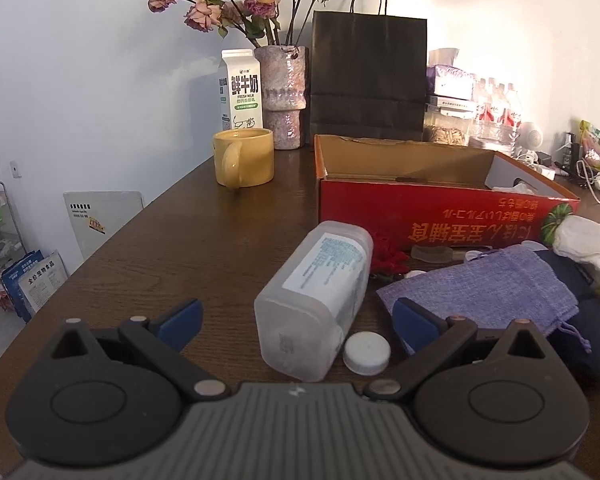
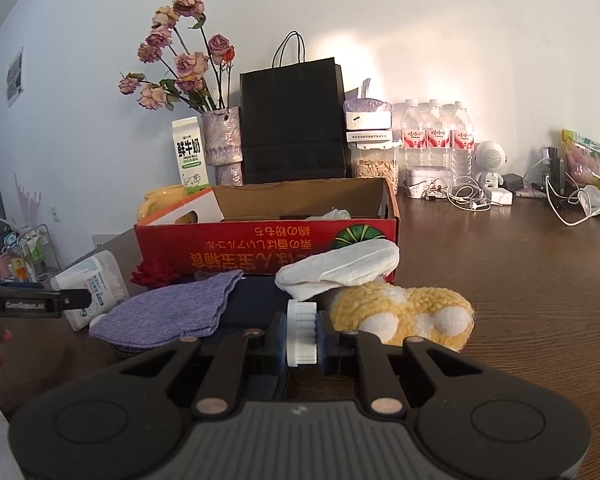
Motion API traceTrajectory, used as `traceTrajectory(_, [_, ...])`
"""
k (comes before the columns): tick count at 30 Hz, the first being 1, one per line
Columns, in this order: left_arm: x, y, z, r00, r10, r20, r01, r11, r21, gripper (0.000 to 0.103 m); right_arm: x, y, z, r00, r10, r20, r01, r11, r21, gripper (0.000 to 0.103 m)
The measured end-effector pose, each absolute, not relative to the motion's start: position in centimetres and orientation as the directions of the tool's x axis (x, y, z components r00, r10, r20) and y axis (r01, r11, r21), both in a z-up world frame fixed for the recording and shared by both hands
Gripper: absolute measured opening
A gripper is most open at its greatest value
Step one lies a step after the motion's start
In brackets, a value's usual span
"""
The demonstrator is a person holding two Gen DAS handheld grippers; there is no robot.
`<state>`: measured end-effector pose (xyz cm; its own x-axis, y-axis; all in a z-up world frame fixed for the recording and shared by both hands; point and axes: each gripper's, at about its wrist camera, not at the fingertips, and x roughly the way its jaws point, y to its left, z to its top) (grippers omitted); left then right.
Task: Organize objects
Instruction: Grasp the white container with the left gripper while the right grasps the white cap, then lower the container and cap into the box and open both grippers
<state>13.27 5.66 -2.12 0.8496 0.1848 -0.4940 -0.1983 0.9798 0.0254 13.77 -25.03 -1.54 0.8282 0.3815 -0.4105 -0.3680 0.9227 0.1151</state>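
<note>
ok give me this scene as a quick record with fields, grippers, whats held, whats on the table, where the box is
left gripper: open, jaws either side of the base end of a translucent bottle lying on its side, not gripped
right gripper: shut on a white ribbed cap
loose item: second white cap on the table beside the bottle's base
box: red cardboard box, open top, behind the clutter
in front of box: purple fabric pouch, white folded cloth, yellow fuzzy toy
back row: yellow mug, milk carton, vase of dried roses, black paper bag
</note>
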Motion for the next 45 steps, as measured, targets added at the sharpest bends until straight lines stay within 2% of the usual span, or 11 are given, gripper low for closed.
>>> traceTrajectory(3, [14.6, 6.1, -2.5, 0.841, 0.177, -0.511, -0.193, 0.981, 0.021, 0.101, 13.8, -24.9, -1.5, 0.828, 0.381, -0.412, -0.369, 0.923, 0.112, 0.014])
traceTrajectory(6, [15.6, 6.4, -2.8, 0.831, 0.142, -0.538, -0.166, 0.986, 0.004, 0.088, 13.7, -24.7, -1.5, 0.828, 0.381, -0.412, -0.371, 0.922, 0.107, 0.014])
traceTrajectory(10, [16.3, 6.4, -3.2, 0.824, 0.101, -0.558, -0.132, 0.991, -0.016, 0.042, 13.9, -24.6, -1.5, 0.827, 0.38, -0.413, -0.371, 0.922, 0.105, 0.014])
traceTrajectory(22, [15.4, 7.4, -3.0, 0.841, 0.104, -0.53, -0.165, 0.984, -0.069, 0.041, 14.1, -24.3, -1.5, 0.826, 0.383, -0.414, -0.378, 0.921, 0.098, 0.014])
traceTrajectory(30, [14.7, 6.5, -0.7, 0.878, 0.095, -0.47, -0.145, 0.987, -0.072, 0.041, 14.5, -23.5, -0.5, 0.835, 0.39, -0.387, -0.396, 0.916, 0.069, 0.014])
traceTrajectory(45, [18.2, 3.2, 3.9, 0.93, 0.033, -0.365, -0.068, 0.994, -0.085, 0.042, 19.2, -20.1, 4.5, 0.859, 0.45, -0.245, -0.463, 0.886, 0.006, 0.014])
